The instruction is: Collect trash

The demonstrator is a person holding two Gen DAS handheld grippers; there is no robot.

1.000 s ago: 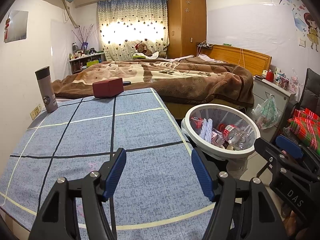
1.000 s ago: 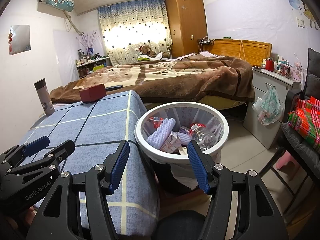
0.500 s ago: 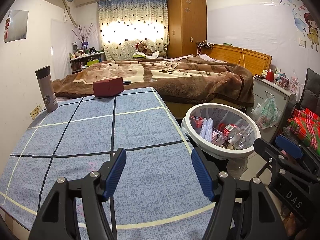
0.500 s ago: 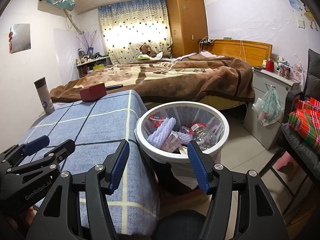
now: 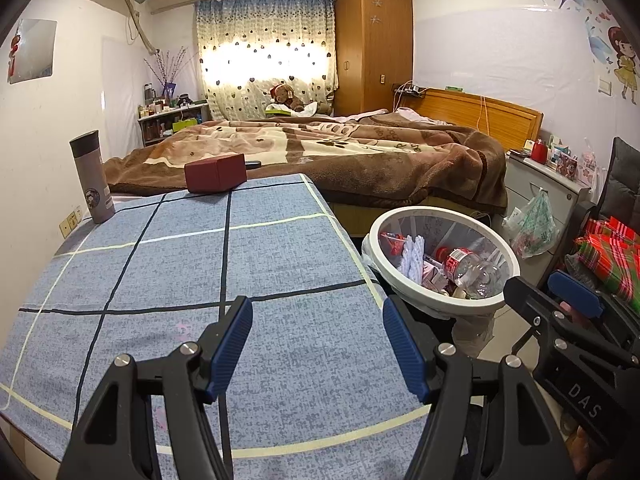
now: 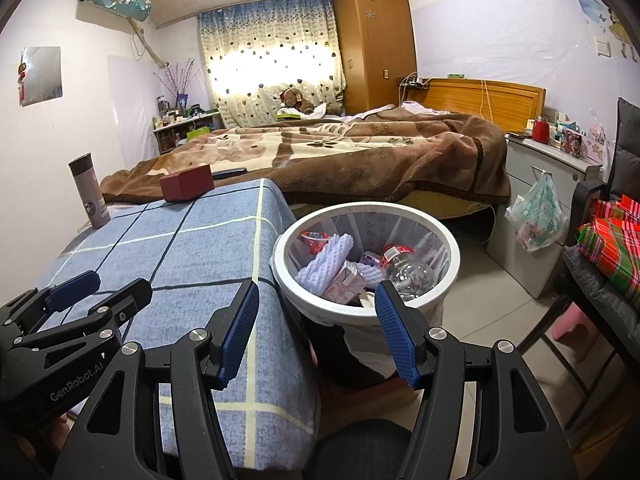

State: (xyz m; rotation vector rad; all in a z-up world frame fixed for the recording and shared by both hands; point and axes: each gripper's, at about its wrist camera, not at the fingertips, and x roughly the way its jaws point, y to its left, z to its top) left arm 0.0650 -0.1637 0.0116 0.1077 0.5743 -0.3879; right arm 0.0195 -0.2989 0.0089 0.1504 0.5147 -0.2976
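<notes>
Right now my left gripper [image 5: 316,344] sits over the blue checked tablecloth [image 5: 192,272], jaws apart, nothing between the pads. Right gripper [image 6: 316,328] same: jaws apart and empty, aimed at the near rim of the white trash bin [image 6: 450,240]. Bin stands on the floor just beside the table's right edge, bed [image 6: 340,152] behind it. It's lined with a bag and loaded: clear plastic bottle [image 6: 408,270] with a red label, white foam netting [image 6: 326,260], small cartons and wrappers. On the table only a red box [image 5: 214,174] and a grey tumbler [image 5: 92,178] at the far end. Versus a second ago: nothing has changed, both grippers unmoved, same jaw gaps, bin contents identical.
</notes>
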